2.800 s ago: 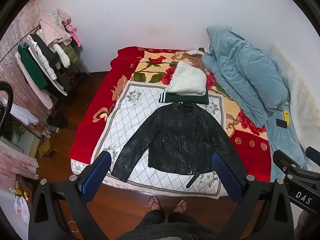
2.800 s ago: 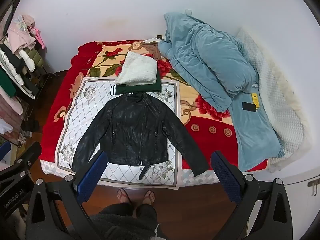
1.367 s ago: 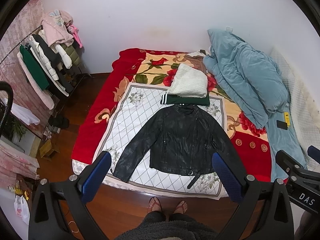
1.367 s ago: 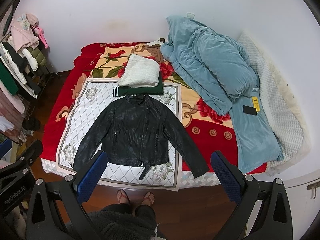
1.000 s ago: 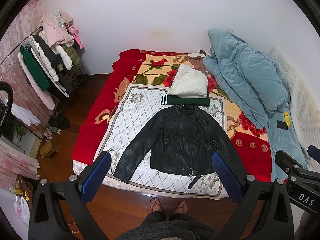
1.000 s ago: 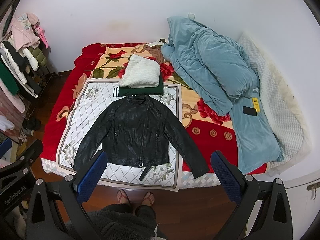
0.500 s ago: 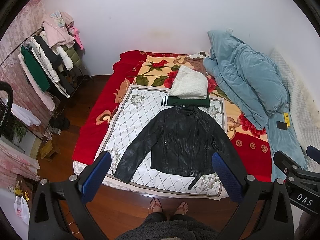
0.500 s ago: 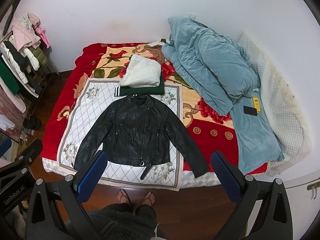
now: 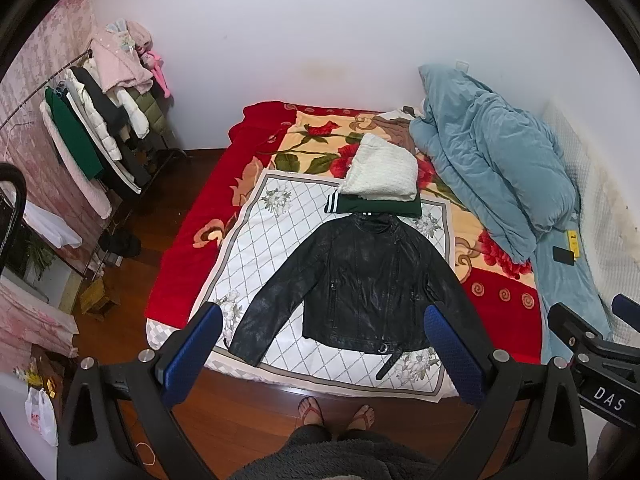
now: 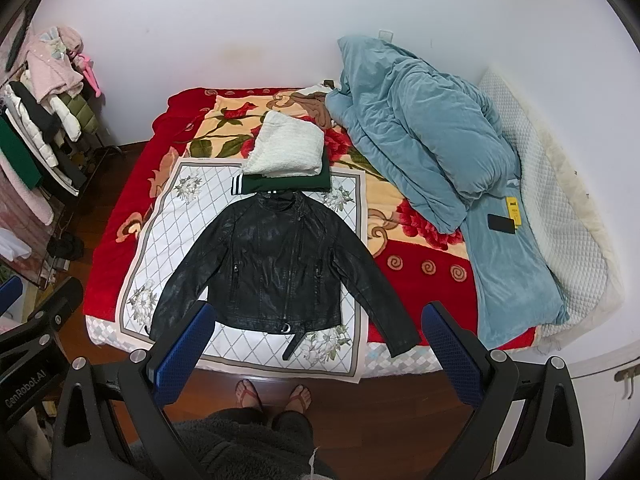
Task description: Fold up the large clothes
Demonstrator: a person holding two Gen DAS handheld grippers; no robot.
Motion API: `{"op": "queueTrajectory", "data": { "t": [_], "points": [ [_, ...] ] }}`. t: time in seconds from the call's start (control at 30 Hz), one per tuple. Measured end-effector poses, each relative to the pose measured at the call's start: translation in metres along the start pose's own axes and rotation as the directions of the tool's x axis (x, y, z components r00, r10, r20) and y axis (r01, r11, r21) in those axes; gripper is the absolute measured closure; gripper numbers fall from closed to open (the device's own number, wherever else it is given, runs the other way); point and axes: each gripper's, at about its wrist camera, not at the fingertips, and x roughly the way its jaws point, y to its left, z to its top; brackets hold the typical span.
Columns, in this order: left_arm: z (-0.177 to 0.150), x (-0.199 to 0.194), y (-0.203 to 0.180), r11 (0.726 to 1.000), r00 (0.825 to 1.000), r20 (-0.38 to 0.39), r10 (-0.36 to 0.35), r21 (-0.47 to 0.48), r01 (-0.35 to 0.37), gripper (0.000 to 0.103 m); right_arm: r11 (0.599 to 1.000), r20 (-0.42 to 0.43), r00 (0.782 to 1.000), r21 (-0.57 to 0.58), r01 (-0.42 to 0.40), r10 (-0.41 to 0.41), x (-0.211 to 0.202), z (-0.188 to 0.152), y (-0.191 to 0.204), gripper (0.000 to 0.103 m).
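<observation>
Lying face-up with both sleeves spread, the black leather jacket covers the white diamond-patterned sheet at the near end of the bed, a layout that suits folding: every edge is reachable from where the person stands at the foot. Past its collar sits a stack of a white knit on a green garment, probably pieces already folded, though that is a guess from this height. A blue duvet is heaped to the right, out of the way. Both the left tongs and the right tongs are held high over the bed's near edge, level, spread wide and gripping nothing, well apart from the jacket.
</observation>
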Motion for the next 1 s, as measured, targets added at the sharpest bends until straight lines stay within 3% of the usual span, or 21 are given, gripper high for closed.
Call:
{"op": "queueTrajectory", "data": {
  "t": [0.4,0.57,0.7,0.9,0.93,1.0],
  "points": [
    [0.006,0.002,0.000,1.000,1.000,-0.009,-0.014,0.003,0.014,0.000,1.000,0.001,1.000,0.008,0.002,-0.002,0.000,-0.001,0.001,0.000],
    [0.026,0.041,-0.001,1.000,0.999,0.034,0.004,0.031,-0.005,0.000,0.997,-0.013,1.000,0.081,0.012,-0.011,0.015,0.008,0.002,0.000],
    [0.034,0.101,-0.001,0.998,0.999,0.042,0.034,0.047,-0.036,0.000,0.984,-0.016,0.999,0.176,0.031,-0.029,0.071,0.008,-0.015,0.000],
    [0.032,0.222,-0.019,0.986,0.989,0.005,0.147,0.085,-0.147,0.000,0.920,-0.163,0.983,0.365,0.143,-0.087,0.210,-0.009,-0.077,0.000],
    [0.028,0.242,-0.024,0.982,0.986,-0.010,0.167,0.088,-0.166,0.000,0.904,-0.191,0.978,0.400,0.153,-0.081,0.237,-0.017,-0.090,0.001],
    [0.022,0.275,-0.033,0.978,0.981,-0.030,0.193,0.091,-0.190,0.000,0.863,-0.249,0.967,0.477,0.168,-0.051,0.291,-0.036,-0.120,0.014]
  ]
}}
